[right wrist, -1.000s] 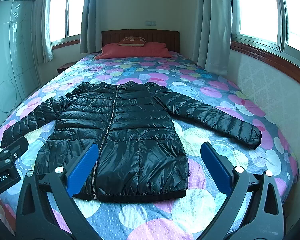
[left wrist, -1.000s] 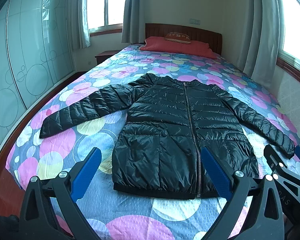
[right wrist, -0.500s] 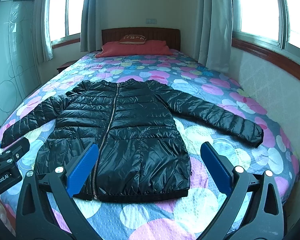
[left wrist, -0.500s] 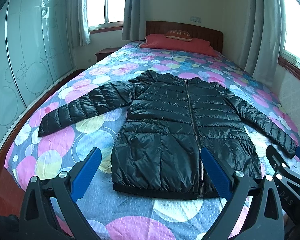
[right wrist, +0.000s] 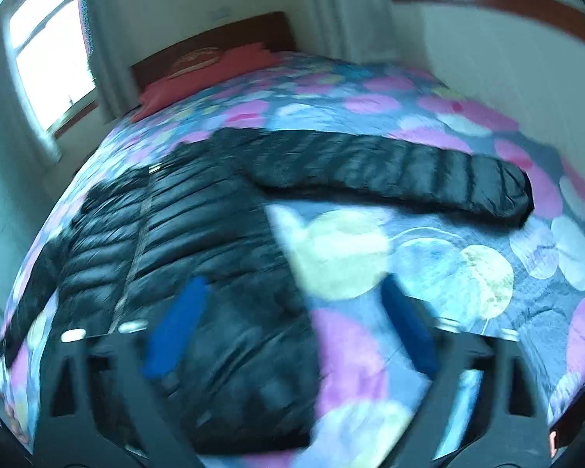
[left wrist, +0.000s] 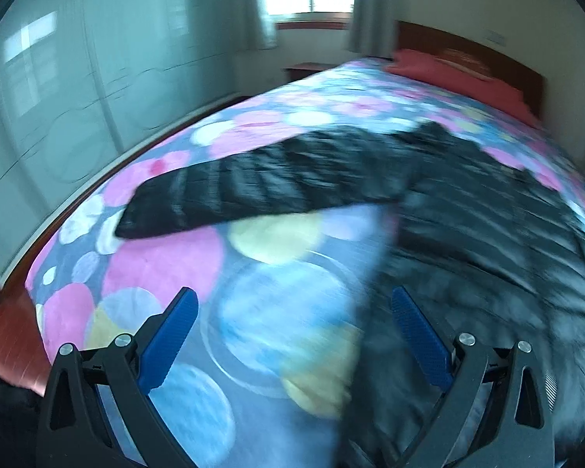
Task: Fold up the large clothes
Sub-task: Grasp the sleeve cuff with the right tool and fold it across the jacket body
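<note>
jacket (left wrist: pixel 487 234) lies flat on bed (left wrist: pixel 167 257), zipped, both views motion-blurred. left tongs (left wrist: pixel 294 335) wide apart, nothing between the pads; bedspread fills the gap, jacket's side edge sits just ahead of and under the right-hand pad. one sleeve (left wrist: pixel 261 191) stretches out ahead and to the left of these tongs, cuff near the bed's edge. right tongs (right wrist: pixel 292 327) jaws closing, pads not pressing anything: jacket's lower corner lies in the gap on the left-hand side, bedspread on the other. zipper (right wrist: pixel 134 257) runs up ahead-left of the right tongs. other sleeve (right wrist: pixel 401 171) extends ahead and to the right of them. red pillow (right wrist: pixel 199 74) and headboard (right wrist: pixel 214 39) far ahead, past the collar. wardrobe (left wrist: pixel 58 109) off to the left of the left tongs.
</note>
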### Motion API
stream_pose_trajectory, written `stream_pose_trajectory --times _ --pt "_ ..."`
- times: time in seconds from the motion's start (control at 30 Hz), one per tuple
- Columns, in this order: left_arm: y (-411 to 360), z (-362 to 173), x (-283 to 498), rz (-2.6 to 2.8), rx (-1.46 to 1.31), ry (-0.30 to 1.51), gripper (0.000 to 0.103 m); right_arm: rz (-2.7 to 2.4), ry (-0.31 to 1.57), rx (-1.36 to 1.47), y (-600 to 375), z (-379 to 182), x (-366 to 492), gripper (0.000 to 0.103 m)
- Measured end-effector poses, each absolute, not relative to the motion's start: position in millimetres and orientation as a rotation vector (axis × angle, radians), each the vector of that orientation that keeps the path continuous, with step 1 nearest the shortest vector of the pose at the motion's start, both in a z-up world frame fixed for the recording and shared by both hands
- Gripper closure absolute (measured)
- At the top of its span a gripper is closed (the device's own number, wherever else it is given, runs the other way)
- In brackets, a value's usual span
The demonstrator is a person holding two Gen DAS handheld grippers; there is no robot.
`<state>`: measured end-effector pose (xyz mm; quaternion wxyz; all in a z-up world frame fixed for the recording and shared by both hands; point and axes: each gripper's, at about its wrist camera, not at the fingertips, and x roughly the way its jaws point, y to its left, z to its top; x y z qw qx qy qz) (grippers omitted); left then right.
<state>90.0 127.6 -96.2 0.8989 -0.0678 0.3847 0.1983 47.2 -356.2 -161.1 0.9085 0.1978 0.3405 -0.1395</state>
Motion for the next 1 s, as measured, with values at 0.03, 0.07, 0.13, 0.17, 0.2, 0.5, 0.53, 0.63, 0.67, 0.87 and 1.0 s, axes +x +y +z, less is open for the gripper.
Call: stream_pose_trajectory --times 0.03,0.07,0.13,0.17,0.2,0.5,0.53,0.63,0.67,0.87,1.0 --pt "136.7 -100.7 97.6 0.439 -0.150 0.804 0.004 -0.314 0.708 0.436 -369.1 -165.0 51.2 0.033" --pt "147.5 -107.8 101.8 0.476 -0.161 0.811 0.004 -0.339 0.702 0.482 -388.8 -170.9 53.7 0.033" --pt "167.9 -120.2 114.2 0.524 -0.196 0.840 0.004 -0.372 0.675 0.568 -421.5 -180.1 54.3 0.033" --pt "175.1 -125.6 117.9 0.538 -0.214 0.855 0.004 -0.386 0.660 0.615 -437.7 -185.0 53.1 0.033" --pt "183.5 -132.5 121.1 0.556 -0.238 0.870 0.004 -0.395 0.648 0.660 -451.4 -189.9 51.6 0.033" --pt "212.8 -170.6 128.9 0.644 -0.347 0.912 0.004 -0.459 0.487 1.048 -555.7 -254.0 30.5 0.025" --pt "209.3 -170.2 130.8 0.647 -0.331 0.915 0.004 -0.444 0.416 1.093 -565.9 -259.9 27.2 0.021" --pt "206.3 -172.8 136.0 0.656 -0.303 0.927 0.004 -0.463 0.298 1.126 -576.8 -261.7 24.4 0.017" --pt "207.6 -173.8 136.7 0.658 -0.300 0.926 0.004 -0.477 0.278 1.116 -578.7 -261.0 25.8 0.017" --pt "205.6 -175.4 137.7 0.679 -0.272 0.931 0.004 -0.539 0.274 1.103 -586.5 -264.0 30.1 0.074" --pt "203.9 -175.6 137.5 0.689 -0.260 0.932 0.004 -0.531 0.282 1.133 -602.0 -269.4 36.8 0.090"
